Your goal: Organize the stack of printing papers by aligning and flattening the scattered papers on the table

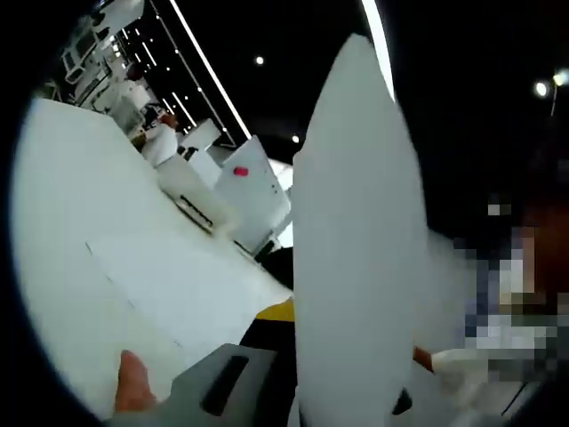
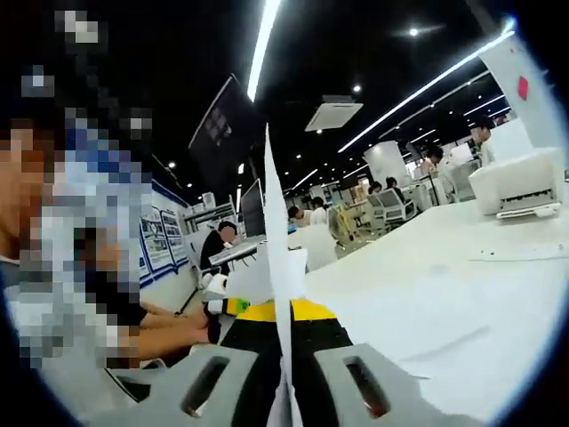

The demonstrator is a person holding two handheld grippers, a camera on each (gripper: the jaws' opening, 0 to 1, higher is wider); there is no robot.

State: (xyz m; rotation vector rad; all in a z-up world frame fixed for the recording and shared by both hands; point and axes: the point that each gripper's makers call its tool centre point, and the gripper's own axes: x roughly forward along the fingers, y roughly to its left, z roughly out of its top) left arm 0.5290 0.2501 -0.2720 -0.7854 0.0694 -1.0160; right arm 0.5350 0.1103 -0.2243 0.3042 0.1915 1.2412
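**A:** What are the jaws doing?

**B:** The right gripper (image 2: 286,378) has its grey, slotted jaws closed on the stack of papers (image 2: 277,294), which stands edge-on between them as a thin white blade. The left gripper (image 1: 293,391) has one grey jaw visible at the stack's left side; the other is hidden behind the sheets, so I cannot tell whether it is clamping. The stack (image 1: 356,258) rises broad and smooth there, with a rounded top.

**A:** So where's the stack relative to the table?

**B:** Lifted off the table (image 2: 462,311), upright above its near edge. A loose sheet (image 1: 178,285) lies flat on the table, apart from the stack, and more sheets (image 2: 520,253) lie farther along, near a white printer (image 2: 517,182).

**A:** How far along?

**B:** Partway, I'd judge. The held stack looks gathered and fairly even, but the loose sheets aren't joined yet, and nothing is laid flat.

**A:** Surfaces?

**B:** Matte white paper on a glossy white tabletop.
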